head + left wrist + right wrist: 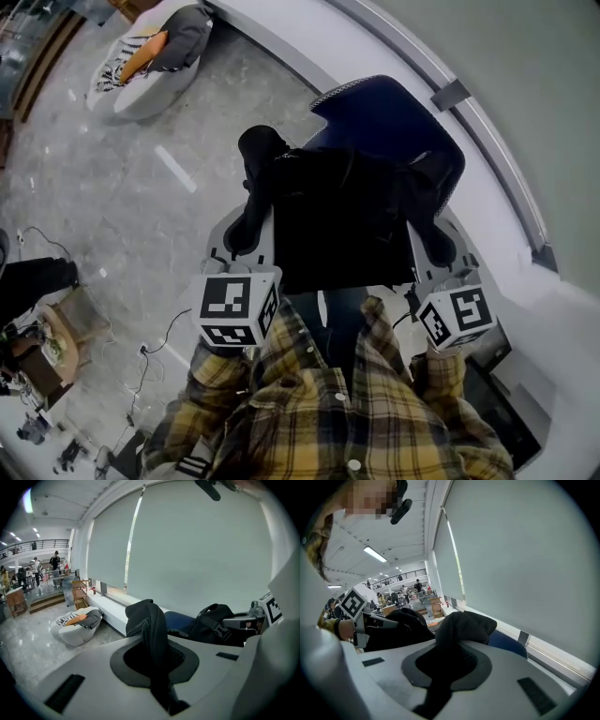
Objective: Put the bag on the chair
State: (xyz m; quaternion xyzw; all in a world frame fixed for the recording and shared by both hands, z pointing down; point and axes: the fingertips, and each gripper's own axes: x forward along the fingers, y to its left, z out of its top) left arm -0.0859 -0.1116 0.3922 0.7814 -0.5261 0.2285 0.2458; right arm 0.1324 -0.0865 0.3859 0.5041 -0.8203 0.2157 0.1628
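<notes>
In the head view a black bag (342, 225) fills the middle of the frame, stretched between the two claws. It lies over the blue chair (394, 117), whose padded back shows above it in the upper centre. From this steep angle the bag seems to sit low over the seat, though whether it touches the cushion cannot be told.

The left claw (246, 228) is clenched on a fold of the bag at its left edge. In the left gripper view that dark fabric (147, 620) rises in a hump from between the pressed-together jaws, and the rest of the bag, with a buckle strap, lies to the right in front of the chair. The right claw (437, 246) is likewise clamped on the bag's right edge. In the right gripper view a thick black bunch (464, 625) stands out of the closed jaws, with a sliver of blue seat at its right.

Each claw carries a white marker cube, one at lower left (234, 307) and one at lower right (457, 317), just above the person's yellow plaid sleeves (328, 403).

A grey marbled floor (112, 187) spreads across the left of the frame, with a white beanbag (141, 66) bearing grey and orange cushions at the upper left. A white ledge (309, 37) curves along the top right behind the chair
</notes>
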